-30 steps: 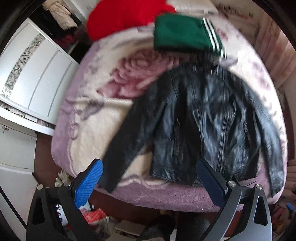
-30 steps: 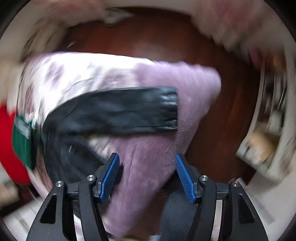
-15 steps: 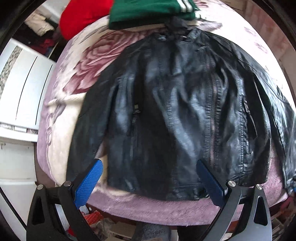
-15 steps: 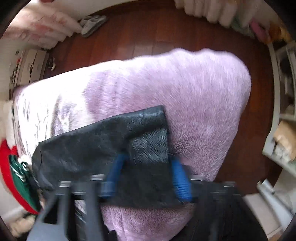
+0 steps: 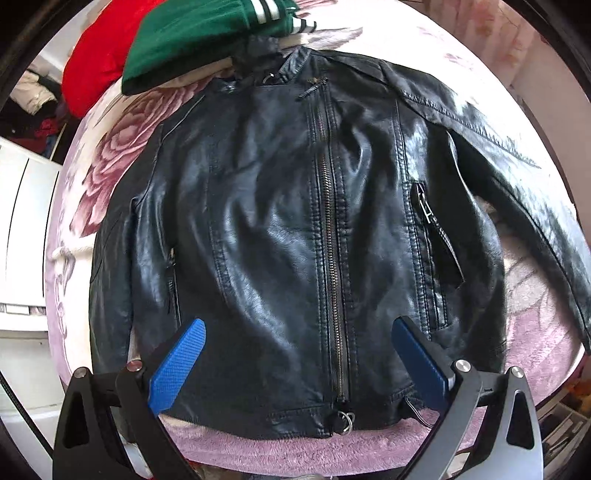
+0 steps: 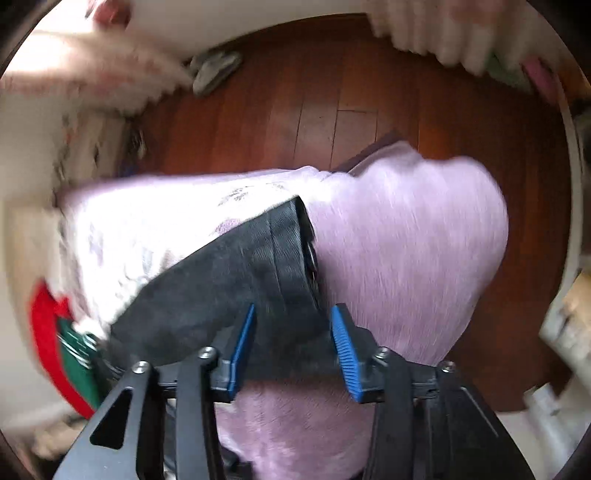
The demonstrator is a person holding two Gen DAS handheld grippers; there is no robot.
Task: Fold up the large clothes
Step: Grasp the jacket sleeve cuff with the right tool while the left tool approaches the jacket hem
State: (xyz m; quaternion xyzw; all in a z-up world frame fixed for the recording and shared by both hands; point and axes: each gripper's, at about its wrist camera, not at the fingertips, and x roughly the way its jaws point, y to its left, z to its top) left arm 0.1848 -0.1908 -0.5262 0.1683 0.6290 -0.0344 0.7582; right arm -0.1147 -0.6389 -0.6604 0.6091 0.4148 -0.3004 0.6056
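Purple blanket [image 5: 535, 332], black jacket [image 5: 280, 221] under spread left claw [image 5: 299, 354], sleeve [image 6: 236, 280] between parted right claw [image 6: 293, 332]

This is a bedroom in someone's home. A bed [image 5: 535, 350] fills most of it, covered by a fluffy pale purple blanket [image 6: 406, 240] with big pink roses [image 5: 114, 155] printed on it. Clothes lie on top: a black leather jacket [image 5: 280, 236] spread flat, with a folded green top [image 5: 192, 40] and a red one [image 5: 96, 62] beyond its collar. White cupboard doors [image 5: 26, 229] stand close beside the bed, and more clothes are heaped in the corner [image 5: 37, 96]. The floor [image 6: 332, 92] is dark reddish wood boards, with a pair of grey slippers [image 6: 216, 72] left near the wall and pale curtains [image 6: 424, 26] hanging down to it.
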